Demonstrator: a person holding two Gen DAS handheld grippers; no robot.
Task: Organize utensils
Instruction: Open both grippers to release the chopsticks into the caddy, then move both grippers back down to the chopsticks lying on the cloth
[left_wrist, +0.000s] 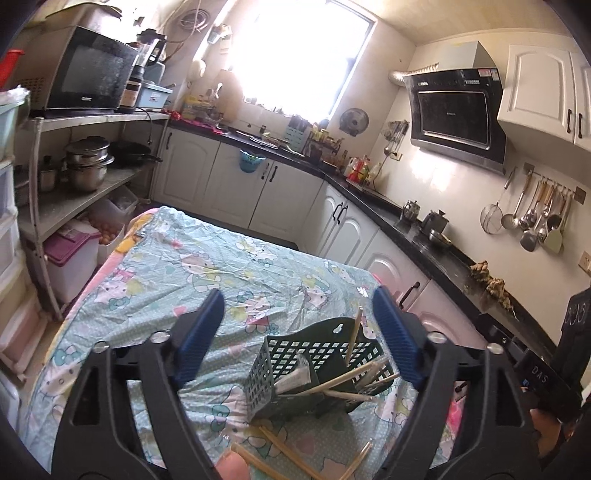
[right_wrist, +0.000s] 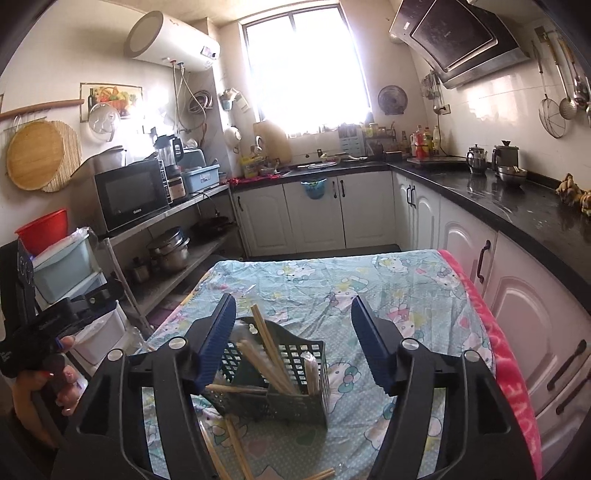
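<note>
A dark green slotted utensil basket (left_wrist: 295, 365) stands on the table with the cartoon-print cloth (left_wrist: 207, 266). Several wooden chopsticks (left_wrist: 343, 380) stick out of it, some leaning over its rim. More loose chopsticks (left_wrist: 288, 454) lie on the cloth in front of it. My left gripper (left_wrist: 299, 314) is open and empty, held above and just before the basket. In the right wrist view the basket (right_wrist: 295, 384) holds chopsticks (right_wrist: 269, 350), and loose chopsticks (right_wrist: 236, 450) lie near it. My right gripper (right_wrist: 293, 321) is open and empty above the basket.
White cabinets with a black counter (right_wrist: 517, 206) run along the right and far side. A metal shelf rack (left_wrist: 74, 192) with a microwave and pots stands left of the table. A pink towel (right_wrist: 509, 362) hangs over the table's right edge.
</note>
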